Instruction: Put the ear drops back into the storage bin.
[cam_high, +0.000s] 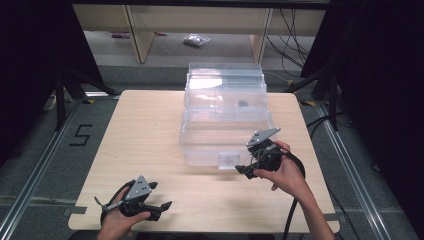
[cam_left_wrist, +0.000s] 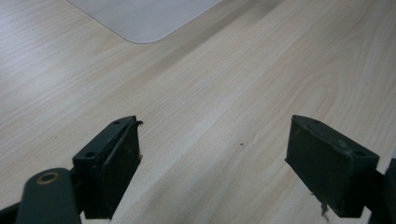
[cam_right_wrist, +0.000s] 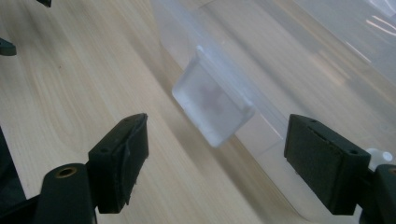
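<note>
Your left gripper (cam_high: 159, 196) sits low at the table's (cam_high: 150, 130) near edge, jaws spread wide over bare wood. Your right gripper (cam_high: 248, 159) reaches forward, jaws parted and empty, just beside the front latch (cam_right_wrist: 212, 105) of the clear plastic box (cam_high: 225, 117) at mid-table.

A: Of what is the table (cam_high: 150, 140) made?
B: Pale wood grain is seen, smooth and matt, with fine streaks along its length.

A: And the box (cam_high: 225, 107)?
B: Clear plastic is shown, glossy, with light reflected on the lid. Its latch (cam_right_wrist: 212, 105) is frosted, smooth and rounded at the corners.

A: How are the jaws finished?
B: Matt black pads (cam_left_wrist: 119, 161) are seen, slightly scuffed and frayed at the edges. A brass-coloured metal eyelet (cam_right_wrist: 66, 172) is set behind one.
</note>
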